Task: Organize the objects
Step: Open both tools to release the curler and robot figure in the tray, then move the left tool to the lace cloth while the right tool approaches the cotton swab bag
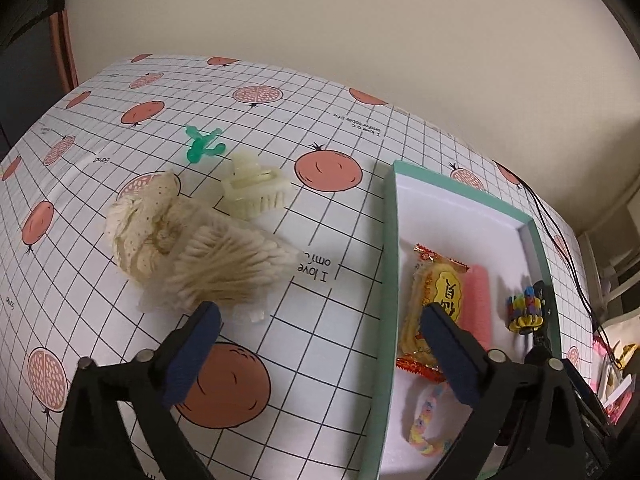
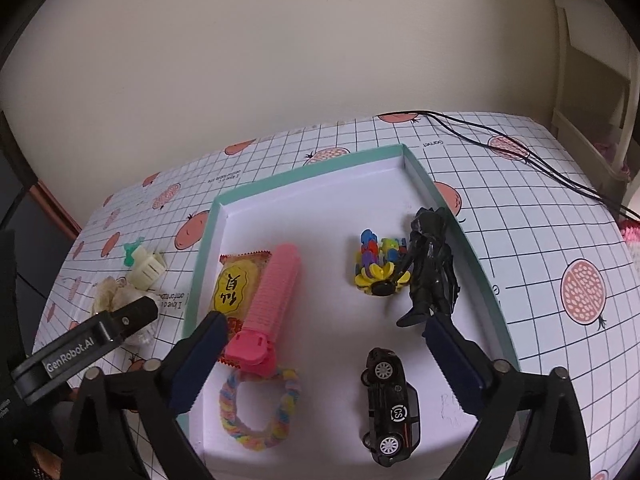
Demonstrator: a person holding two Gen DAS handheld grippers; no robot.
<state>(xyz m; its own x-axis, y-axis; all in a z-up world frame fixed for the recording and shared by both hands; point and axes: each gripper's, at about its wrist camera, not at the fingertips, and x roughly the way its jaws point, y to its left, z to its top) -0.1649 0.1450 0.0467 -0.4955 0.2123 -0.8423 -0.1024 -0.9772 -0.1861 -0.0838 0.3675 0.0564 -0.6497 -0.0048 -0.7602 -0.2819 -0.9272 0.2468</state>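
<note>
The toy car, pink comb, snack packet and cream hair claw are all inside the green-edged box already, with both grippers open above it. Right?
Not quite: the cream hair claw lies on the tablecloth left of the box, as the left wrist view shows. The toy car, pink comb and snack packet are inside; left gripper and right gripper are open.

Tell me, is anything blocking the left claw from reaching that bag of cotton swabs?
Nothing visible does. The left claw is open, and the swab bag lies just beyond its left finger on bare tablecloth. The scrunchie and hair clip lie behind the bag.
</note>
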